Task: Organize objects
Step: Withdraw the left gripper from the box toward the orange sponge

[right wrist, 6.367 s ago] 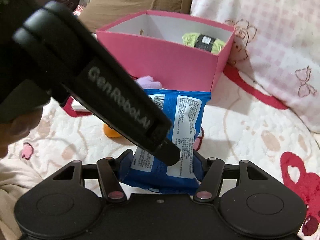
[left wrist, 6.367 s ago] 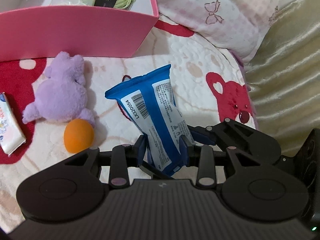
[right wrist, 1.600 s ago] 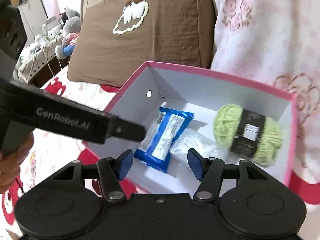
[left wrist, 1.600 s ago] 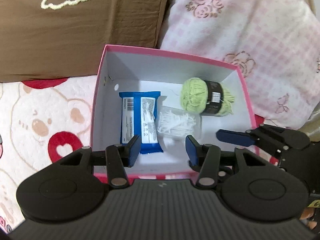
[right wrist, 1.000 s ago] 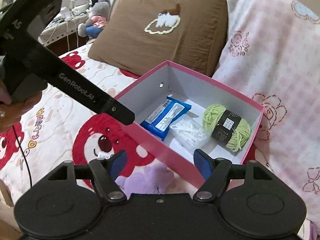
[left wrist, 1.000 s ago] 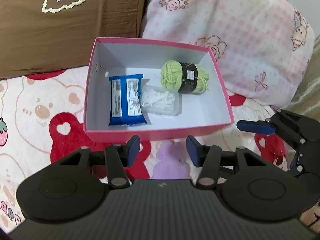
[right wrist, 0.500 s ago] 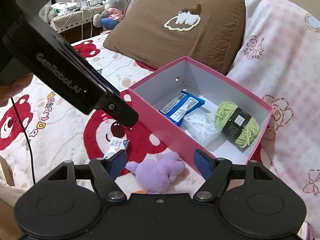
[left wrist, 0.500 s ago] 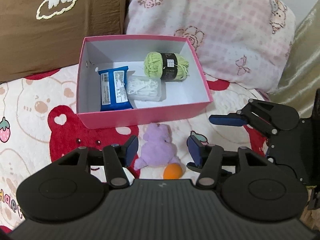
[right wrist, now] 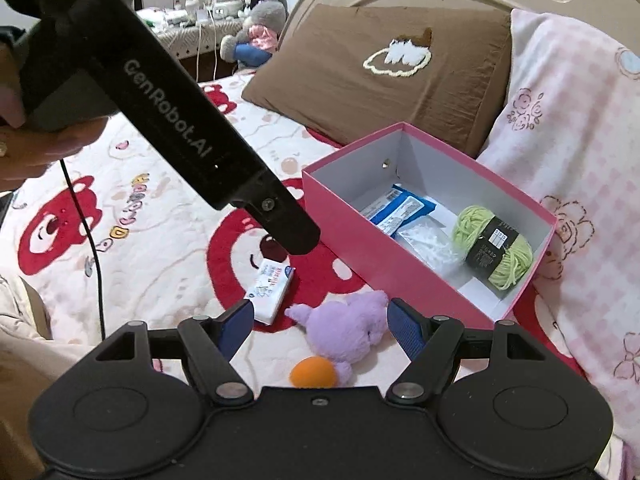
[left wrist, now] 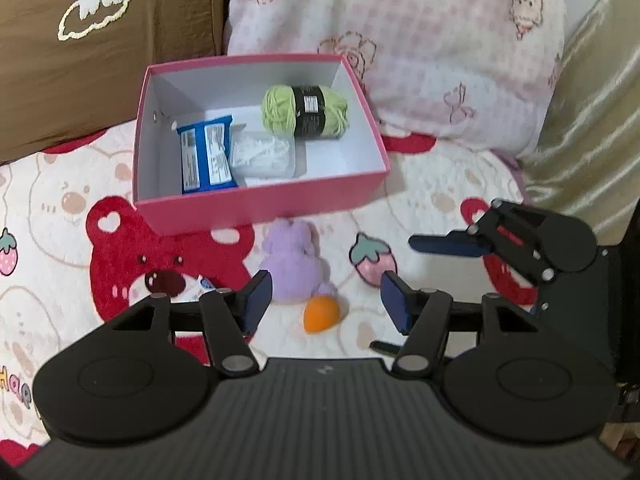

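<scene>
My left gripper (left wrist: 326, 300) and right gripper (right wrist: 320, 326) are matte black with blue pads, silver screws, white "GenRobot.AI" lettering.

Pink box (left wrist: 256, 204), lilac plush (left wrist: 294, 264), orange ball (left wrist: 321, 313), bear-print quilt (left wrist: 60, 208)

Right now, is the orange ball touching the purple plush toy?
Touching. The right wrist view shows the orange ball pressed against the purple plush toy with no blanket between them; the left wrist view agrees.

Matt pink cardboard box (left wrist: 264, 204), glossy blue plastic packet (left wrist: 206, 154), fuzzy green yarn (left wrist: 304, 111), fluffy purple plush (left wrist: 294, 264), quilted cloth bedspread (left wrist: 432, 188).
</scene>
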A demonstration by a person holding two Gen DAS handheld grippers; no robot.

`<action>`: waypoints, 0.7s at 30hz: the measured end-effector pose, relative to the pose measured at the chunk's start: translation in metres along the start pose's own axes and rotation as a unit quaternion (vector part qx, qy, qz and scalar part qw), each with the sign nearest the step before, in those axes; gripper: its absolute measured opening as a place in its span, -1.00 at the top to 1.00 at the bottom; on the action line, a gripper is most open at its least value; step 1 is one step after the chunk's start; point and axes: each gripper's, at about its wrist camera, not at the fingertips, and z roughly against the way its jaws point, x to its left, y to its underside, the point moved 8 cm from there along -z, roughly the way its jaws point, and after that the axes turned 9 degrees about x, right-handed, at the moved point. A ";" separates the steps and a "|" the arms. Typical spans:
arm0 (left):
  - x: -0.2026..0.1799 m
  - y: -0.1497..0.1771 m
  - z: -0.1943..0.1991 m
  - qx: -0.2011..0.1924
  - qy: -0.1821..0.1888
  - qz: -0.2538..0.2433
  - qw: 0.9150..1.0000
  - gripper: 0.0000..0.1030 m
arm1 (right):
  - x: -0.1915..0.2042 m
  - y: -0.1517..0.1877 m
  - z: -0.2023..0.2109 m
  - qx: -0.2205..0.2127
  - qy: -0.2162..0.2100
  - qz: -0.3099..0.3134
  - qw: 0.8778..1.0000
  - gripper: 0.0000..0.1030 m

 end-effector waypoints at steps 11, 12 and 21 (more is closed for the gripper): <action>-0.011 0.031 -0.026 0.041 -0.003 -0.005 0.999 -0.34 | 0.006 0.035 -0.005 0.002 -0.020 -0.043 0.999 -0.51; -0.010 0.033 -0.029 0.043 -0.006 0.000 0.999 -0.43 | 0.007 0.038 -0.007 0.010 -0.021 -0.043 0.999 -0.51; 0.011 0.050 -0.063 0.060 -0.035 0.023 0.997 -0.61 | 0.003 0.057 -0.031 0.037 0.008 -0.055 0.998 -0.51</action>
